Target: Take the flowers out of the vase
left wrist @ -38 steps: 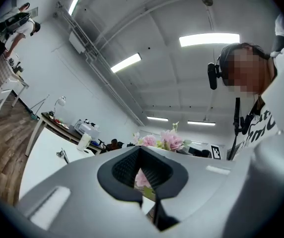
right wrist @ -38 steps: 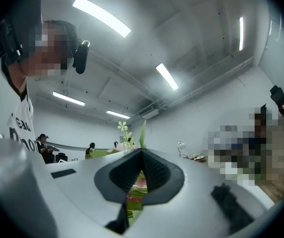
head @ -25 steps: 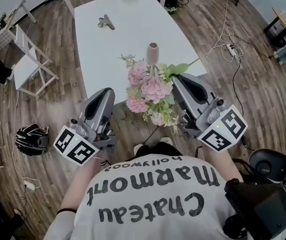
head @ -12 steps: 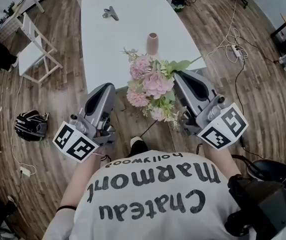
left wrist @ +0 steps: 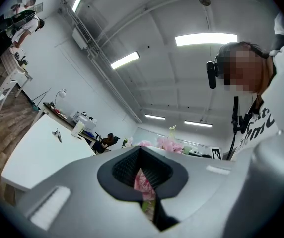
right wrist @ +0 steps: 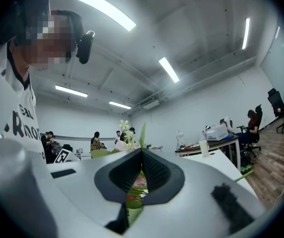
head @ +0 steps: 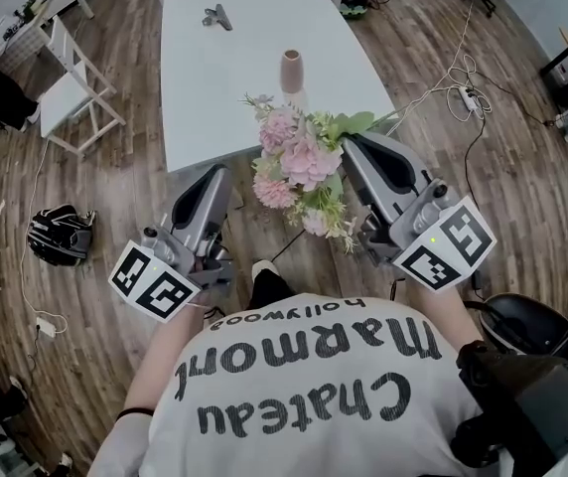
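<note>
- Since the earlier frames the flowers (head: pixel 301 172) have drawn further from the vase (head: pixel 292 70). The bunch now hangs across the near edge of the table (head: pixel 214 97), mostly over the wood floor (head: pixel 115 197).
- The vase stands upright on the near half of the tabletop, closer to the right edge than the left, and clear of the blooms.
- The right gripper (head: pixel 355 149) sits against the right side of the bunch. In the right gripper view its jaws are pinched down to a narrow slit filled with green stems and a pink bloom, so it is gripping the flowers.
- One long green stem (head: pixel 391 119) sticks out past that gripper, over the near right corner of the tabletop.
- The left gripper (head: pixel 218 177) lies just beside the left of the bunch. In the left gripper view its jaws are closed to a thin gap, and a pink bloom shows through it. No view settles whether the pads touch the bloom.
- A dark clip (head: pixel 216 15) lies on the far part of the tabletop, towards the left edge.
</note>
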`<state>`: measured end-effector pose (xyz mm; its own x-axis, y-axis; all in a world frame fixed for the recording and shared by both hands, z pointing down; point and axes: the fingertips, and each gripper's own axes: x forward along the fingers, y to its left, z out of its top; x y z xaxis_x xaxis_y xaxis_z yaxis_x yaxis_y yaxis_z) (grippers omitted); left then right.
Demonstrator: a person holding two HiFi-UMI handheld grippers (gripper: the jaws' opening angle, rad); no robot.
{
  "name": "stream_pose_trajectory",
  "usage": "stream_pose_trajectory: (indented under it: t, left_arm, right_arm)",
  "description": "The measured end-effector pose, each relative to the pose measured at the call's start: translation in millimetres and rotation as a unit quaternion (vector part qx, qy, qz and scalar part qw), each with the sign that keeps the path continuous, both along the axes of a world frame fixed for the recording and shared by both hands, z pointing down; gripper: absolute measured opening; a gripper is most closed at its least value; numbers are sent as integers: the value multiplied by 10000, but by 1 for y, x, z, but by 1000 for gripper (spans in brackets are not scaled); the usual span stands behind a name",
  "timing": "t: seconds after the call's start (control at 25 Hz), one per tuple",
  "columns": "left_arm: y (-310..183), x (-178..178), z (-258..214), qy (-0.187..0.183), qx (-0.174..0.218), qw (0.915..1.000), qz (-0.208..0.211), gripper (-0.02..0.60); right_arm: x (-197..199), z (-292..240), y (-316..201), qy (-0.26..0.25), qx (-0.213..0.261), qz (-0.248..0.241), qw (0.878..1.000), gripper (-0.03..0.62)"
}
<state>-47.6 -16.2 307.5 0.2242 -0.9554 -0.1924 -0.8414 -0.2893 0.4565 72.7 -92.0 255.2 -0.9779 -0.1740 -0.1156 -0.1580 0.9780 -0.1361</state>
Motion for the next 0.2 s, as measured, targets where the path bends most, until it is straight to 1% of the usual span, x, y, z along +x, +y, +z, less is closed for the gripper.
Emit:
stream_pose_trajectory:
  t: [0.2]
  left_arm:
    - [15, -3, -2, 22, 1, 10000, -5, 3]
  right_arm:
    - [-5, -5, 15, 42, 122, -8, 9999, 15]
